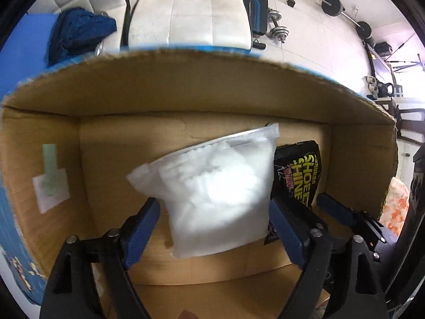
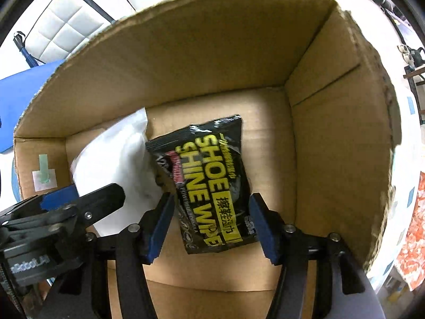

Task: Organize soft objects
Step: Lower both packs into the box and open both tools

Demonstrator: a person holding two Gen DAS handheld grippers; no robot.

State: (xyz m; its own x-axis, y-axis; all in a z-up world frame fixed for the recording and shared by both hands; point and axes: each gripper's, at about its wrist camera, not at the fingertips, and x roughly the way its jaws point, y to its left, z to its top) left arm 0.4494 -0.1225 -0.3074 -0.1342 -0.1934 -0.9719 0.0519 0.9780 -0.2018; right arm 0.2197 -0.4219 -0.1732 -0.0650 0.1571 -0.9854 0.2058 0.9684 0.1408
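White bag (image 1: 215,199) beside wipes pack (image 2: 209,186) in box (image 2: 186,61) | my left gripper (image 1: 215,228) spread | my right gripper (image 2: 209,226) spread

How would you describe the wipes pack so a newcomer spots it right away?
Look inside the open cardboard box. On its floor lie two soft packs side by side; the wipes pack is the one nearer the right wall. It is glossy black with yellow "SHOE SHINE WIPES" lettering, unlike the plain white bag next to it.
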